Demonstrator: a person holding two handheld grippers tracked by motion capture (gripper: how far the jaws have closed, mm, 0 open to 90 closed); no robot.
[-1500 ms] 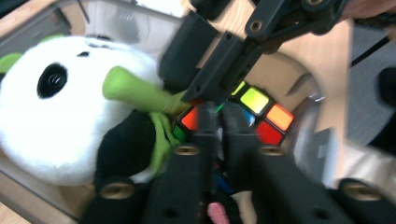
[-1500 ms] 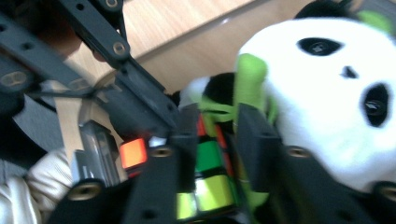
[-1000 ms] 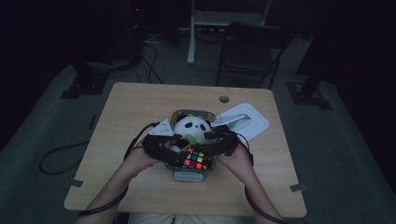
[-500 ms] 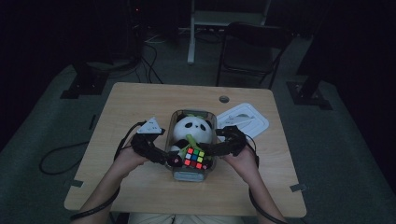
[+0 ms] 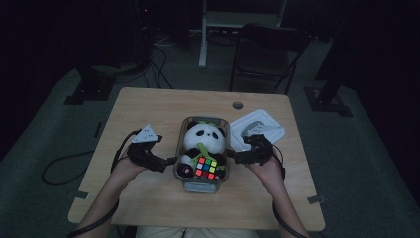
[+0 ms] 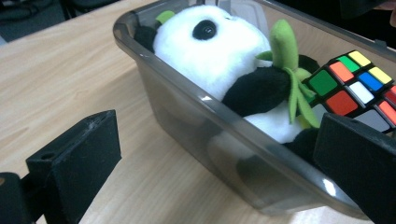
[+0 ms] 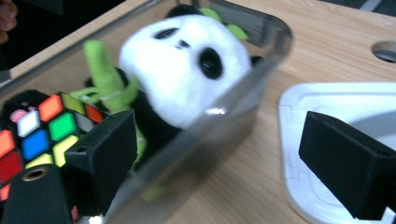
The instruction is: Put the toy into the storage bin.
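One smoky translucent plastic bin, oblong with rounded corners, sits mid-table on the pale wood-grain table, holding one plush panda of soft white and black fur with green felt leaves, plus one glossy puzzle cube of coloured square tiles. Two grippers flank it: the left gripper and the right gripper each stand released, blocky matte black jaws spread wide, nothing grasped. One white moulded lid lies flat just right of the bin
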